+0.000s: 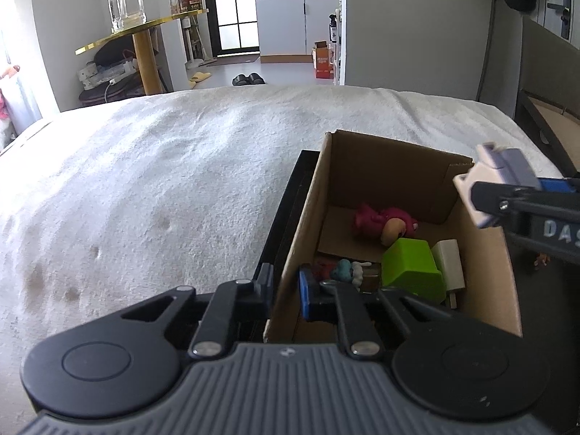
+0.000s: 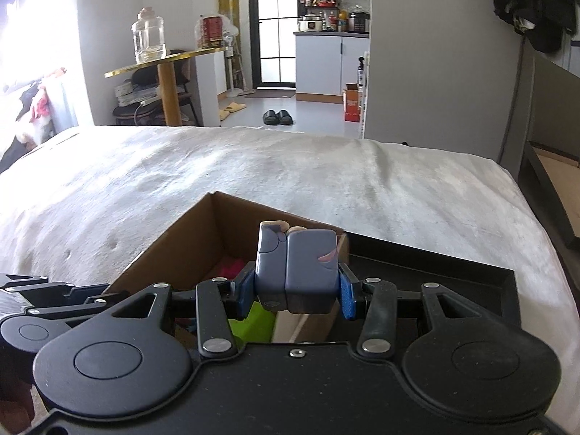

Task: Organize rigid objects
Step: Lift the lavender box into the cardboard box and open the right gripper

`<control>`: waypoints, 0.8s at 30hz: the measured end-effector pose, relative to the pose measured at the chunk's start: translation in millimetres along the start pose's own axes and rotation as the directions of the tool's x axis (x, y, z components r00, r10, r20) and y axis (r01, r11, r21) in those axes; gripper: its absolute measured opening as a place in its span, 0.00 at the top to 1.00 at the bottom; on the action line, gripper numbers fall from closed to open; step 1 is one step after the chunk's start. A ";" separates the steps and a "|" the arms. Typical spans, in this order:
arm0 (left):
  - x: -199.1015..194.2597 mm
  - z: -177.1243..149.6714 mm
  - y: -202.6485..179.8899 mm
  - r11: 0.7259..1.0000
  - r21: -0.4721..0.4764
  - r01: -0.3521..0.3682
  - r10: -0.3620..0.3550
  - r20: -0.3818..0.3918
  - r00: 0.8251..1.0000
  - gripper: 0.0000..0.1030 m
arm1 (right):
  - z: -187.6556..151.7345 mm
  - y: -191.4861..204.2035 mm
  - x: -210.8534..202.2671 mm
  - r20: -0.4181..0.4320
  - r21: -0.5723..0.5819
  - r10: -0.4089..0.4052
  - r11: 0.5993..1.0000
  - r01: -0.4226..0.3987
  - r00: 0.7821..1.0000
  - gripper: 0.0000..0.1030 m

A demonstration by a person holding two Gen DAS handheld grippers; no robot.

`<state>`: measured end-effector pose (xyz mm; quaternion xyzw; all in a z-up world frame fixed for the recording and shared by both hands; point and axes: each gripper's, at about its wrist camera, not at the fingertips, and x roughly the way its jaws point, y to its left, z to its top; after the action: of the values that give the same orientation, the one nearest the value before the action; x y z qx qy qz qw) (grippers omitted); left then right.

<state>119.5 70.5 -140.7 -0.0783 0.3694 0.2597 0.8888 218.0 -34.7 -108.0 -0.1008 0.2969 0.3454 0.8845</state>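
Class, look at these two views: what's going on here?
A person holds a gripper in each hand over a bed, sorting small things into a cardboard box. The left gripper is clamped on the box's near wall. The right gripper holds a grey-blue block above the box, not yet dropped in. Inside already lie a pink toy, a green block and a white charger.

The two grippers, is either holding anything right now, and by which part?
The right gripper clamps a grey-blue block toy by its two lower sides. The left gripper pinches the near wall of the cardboard box.
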 end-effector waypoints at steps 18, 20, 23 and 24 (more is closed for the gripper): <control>3.0 0.4 7.8 1.000 -0.010 0.025 -0.025 -0.003 1.000 0.86 | -8.3 32.9 29.8 -0.080 -0.115 -0.056 0.992 0.047 0.995 0.56; 3.9 0.8 7.7 1.000 -0.014 0.023 -0.023 -0.005 1.000 0.86 | -6.5 33.0 25.8 -0.071 -0.117 -0.058 0.992 0.050 0.996 0.54; 3.7 1.3 6.1 1.000 -0.013 0.016 -0.016 -0.010 1.000 0.86 | -6.2 31.7 20.0 -0.055 -0.128 -0.070 0.990 0.062 0.996 0.54; 3.4 1.6 5.6 1.000 -0.013 0.017 -0.017 -0.011 1.000 0.84 | -6.6 30.4 17.6 -0.052 -0.124 -0.071 0.990 0.064 0.996 0.54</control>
<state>119.7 77.1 -141.7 -0.0885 0.3721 0.2540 0.8884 204.9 -5.0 -122.9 -0.1743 0.2966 0.3299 0.8791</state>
